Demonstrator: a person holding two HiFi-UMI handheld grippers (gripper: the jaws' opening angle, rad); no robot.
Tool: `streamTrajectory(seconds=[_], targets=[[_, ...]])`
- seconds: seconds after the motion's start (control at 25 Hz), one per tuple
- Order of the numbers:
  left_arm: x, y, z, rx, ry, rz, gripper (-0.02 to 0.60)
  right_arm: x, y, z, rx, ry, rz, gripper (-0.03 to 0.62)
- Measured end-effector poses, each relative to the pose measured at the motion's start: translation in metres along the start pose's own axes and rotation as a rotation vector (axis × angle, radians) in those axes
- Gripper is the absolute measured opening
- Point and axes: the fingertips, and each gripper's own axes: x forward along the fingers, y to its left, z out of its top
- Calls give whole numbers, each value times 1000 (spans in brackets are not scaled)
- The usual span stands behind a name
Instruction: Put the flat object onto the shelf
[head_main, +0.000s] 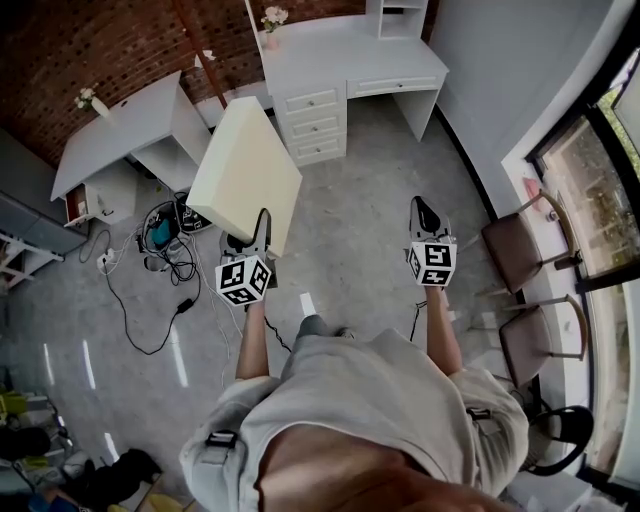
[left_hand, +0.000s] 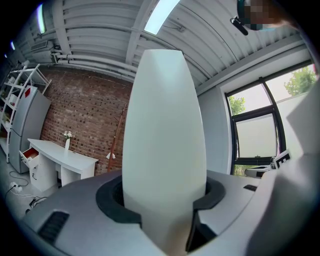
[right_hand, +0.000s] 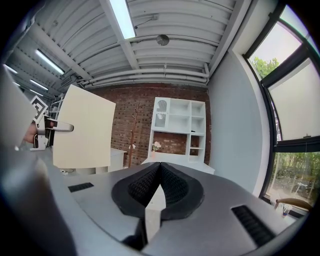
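Observation:
A cream flat board (head_main: 243, 170) stands on edge above the floor, clamped at its lower edge by my left gripper (head_main: 260, 232). In the left gripper view the board (left_hand: 164, 145) rises straight out between the dark pads and fills the middle. In the right gripper view the same board (right_hand: 82, 129) shows at the left, with the left gripper at its side. My right gripper (head_main: 424, 215) is shut and holds nothing; its pads (right_hand: 172, 187) meet. The white shelf unit (right_hand: 179, 130) stands on the white desk (head_main: 340, 62) ahead, against the brick wall.
A second white desk (head_main: 125, 130) stands at the left, with a tangle of cables (head_main: 160, 250) on the floor by it. Two brown chairs (head_main: 520, 250) sit by the window at the right. A white vase with flowers (head_main: 272, 22) is on the far desk.

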Motion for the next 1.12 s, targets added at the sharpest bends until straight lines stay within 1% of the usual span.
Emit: streamTrajectory(seconds=[0.32, 0.52, 0.8, 1.12], targets=[[32, -7, -12, -3, 15, -18, 264, 19, -16, -12, 1, 18, -7, 26], [70, -7, -19, -6, 19, -36, 264, 47, -30, -15, 0, 21, -21, 26], [157, 6, -20, -26, 21, -76, 264, 115, -51, -12, -8, 34, -55, 26], [269, 26, -5, -36, 20, -122, 264, 215, -73, 16, -17, 20, -84, 26]])
